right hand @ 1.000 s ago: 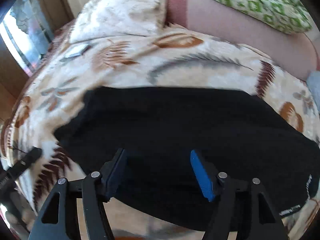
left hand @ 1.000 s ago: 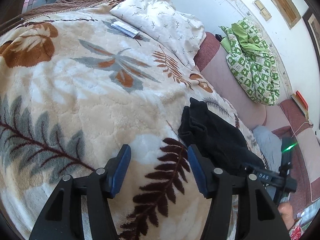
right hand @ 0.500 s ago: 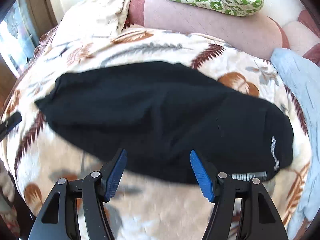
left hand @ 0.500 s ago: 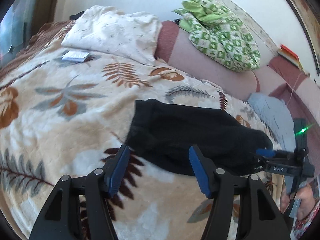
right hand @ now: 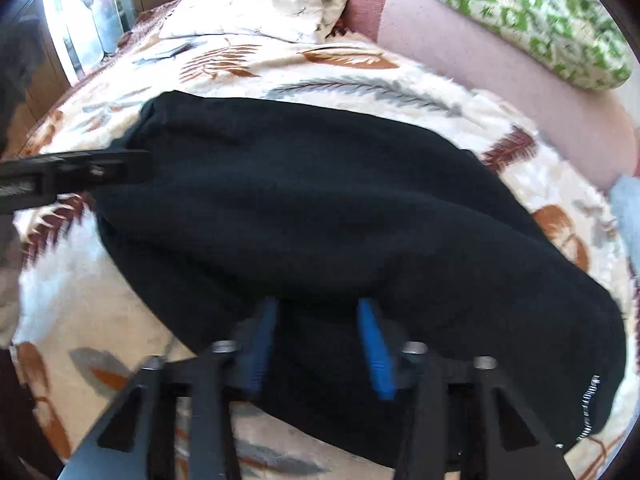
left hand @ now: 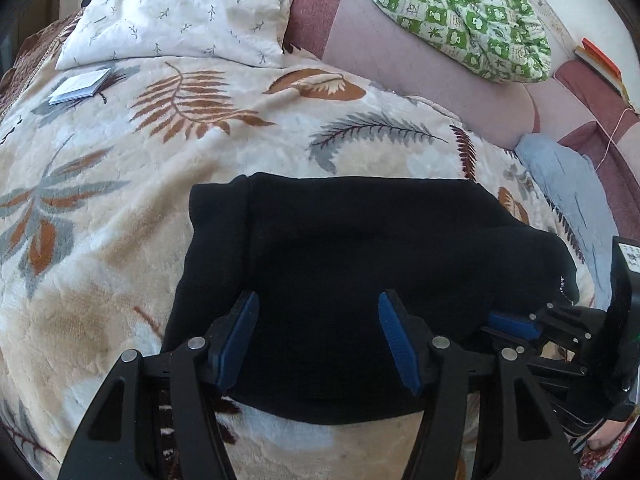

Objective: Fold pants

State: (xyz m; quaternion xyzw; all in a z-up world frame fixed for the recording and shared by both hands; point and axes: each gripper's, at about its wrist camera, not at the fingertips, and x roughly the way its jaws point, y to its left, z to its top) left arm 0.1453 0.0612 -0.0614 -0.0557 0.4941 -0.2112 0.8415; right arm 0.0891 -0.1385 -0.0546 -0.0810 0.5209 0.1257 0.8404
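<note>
The black pants (left hand: 360, 256) lie folded into a wide band on the leaf-patterned blanket (left hand: 120, 168); they also fill the right wrist view (right hand: 320, 208). My left gripper (left hand: 318, 338) is open, its blue pads over the pants' near edge, with fabric between them. My right gripper (right hand: 318, 344) is open, narrower than before, low at the pants' near edge; it also shows in the left wrist view (left hand: 516, 324) at the pants' right end. The left gripper's finger (right hand: 72, 172) shows at the pants' left end.
A white pillow (left hand: 180, 12) and a small booklet (left hand: 80, 86) lie at the far left of the bed. A pink-maroon headboard cushion (left hand: 420, 56) runs behind, with a green patterned quilt (left hand: 460, 12) on it. A light blue cloth (left hand: 568, 184) lies at the right.
Both grippers have moved in and down onto the pants' near edge. The right gripper's jaws have narrowed. The left view has swung from the blanket to the pants.
</note>
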